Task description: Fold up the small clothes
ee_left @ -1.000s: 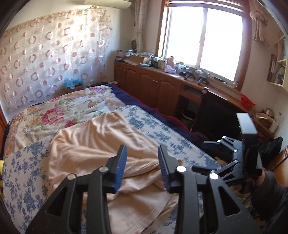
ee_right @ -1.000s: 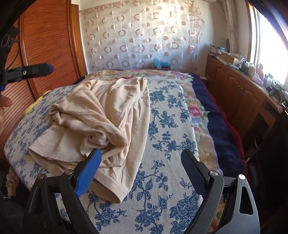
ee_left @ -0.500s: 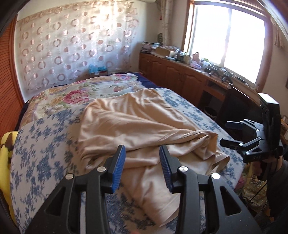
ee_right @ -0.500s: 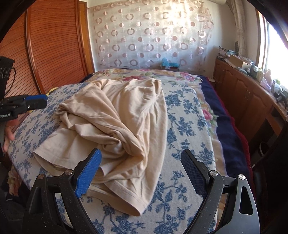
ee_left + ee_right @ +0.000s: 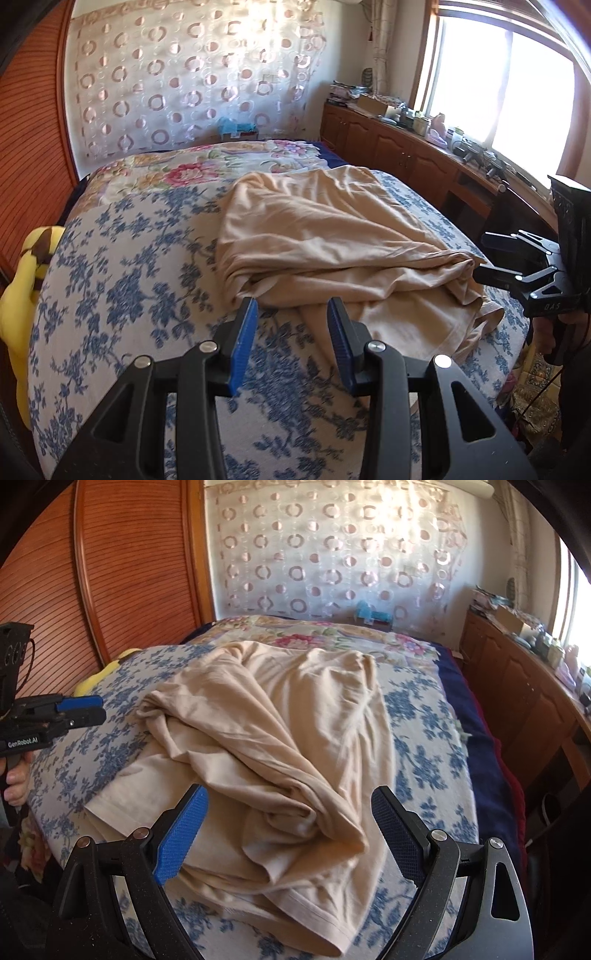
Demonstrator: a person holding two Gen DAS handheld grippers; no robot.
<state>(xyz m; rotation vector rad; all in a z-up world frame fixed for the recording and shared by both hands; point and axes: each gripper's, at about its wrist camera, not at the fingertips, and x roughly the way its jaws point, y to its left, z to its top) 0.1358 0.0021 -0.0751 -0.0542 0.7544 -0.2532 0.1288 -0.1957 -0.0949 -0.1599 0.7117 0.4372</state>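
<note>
both views nearer the crumpled beige shirt (image 5: 280, 746); left gripper (image 5: 291, 325) narrow, right gripper (image 5: 291, 830) wide, both empty

At the left edge of your right wrist view, the black plastic left gripper (image 5: 79, 709) carries white lettering "GenRobot.AI". At the right edge of your left wrist view, the black right gripper (image 5: 493, 254) shows "DAS", only faintly legible.

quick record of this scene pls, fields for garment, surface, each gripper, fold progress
garment: beige t-shirt, crumpled, unfolded
surface: bed with blue floral sheet
left hand-held gripper: open, empty, at the shirt's near edge
right hand-held gripper: wide open, empty, over the shirt's bunched part
beside bed: yellow plush toy at the left edge
fold progress: not started
</note>
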